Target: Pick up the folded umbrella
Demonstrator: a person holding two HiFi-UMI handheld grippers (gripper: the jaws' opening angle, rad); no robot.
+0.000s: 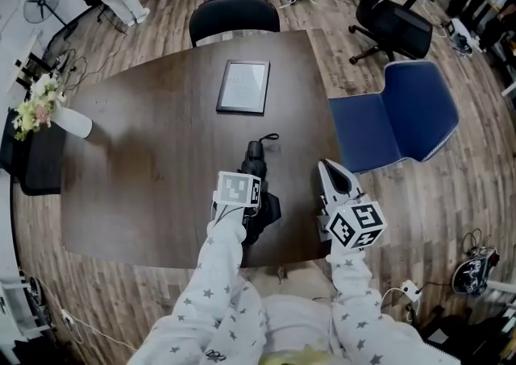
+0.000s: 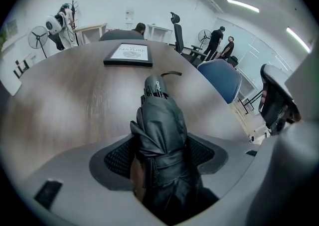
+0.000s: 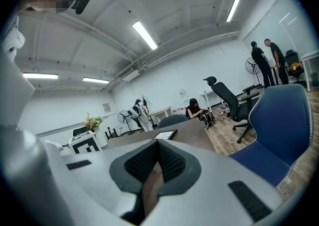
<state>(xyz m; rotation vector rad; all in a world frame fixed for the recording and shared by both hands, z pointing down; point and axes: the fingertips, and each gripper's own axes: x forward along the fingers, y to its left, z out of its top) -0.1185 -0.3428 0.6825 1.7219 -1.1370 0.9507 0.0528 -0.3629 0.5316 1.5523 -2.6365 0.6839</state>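
The folded black umbrella (image 1: pixel 255 160) lies on the dark wooden table (image 1: pixel 145 154) near its front edge, its handle and loop strap pointing away from me. My left gripper (image 1: pixel 251 209) points steeply down over the umbrella's body. In the left gripper view the umbrella (image 2: pixel 162 130) lies lengthwise between the wide-open jaws of the left gripper (image 2: pixel 160 156), with a sliver of table showing beside the left pad (image 2: pixel 117 159). My right gripper (image 1: pixel 332 170) hovers over the table's right front edge, roughly level; in its own view the right gripper (image 3: pixel 158 145) is shut and empty.
A framed picture (image 1: pixel 243 86) lies flat at the table's middle. A vase of flowers (image 1: pixel 48 109) stands at the left edge. A blue chair (image 1: pixel 411 114) is close on the right and a black chair (image 1: pixel 234 15) sits at the far side. People stand beyond.
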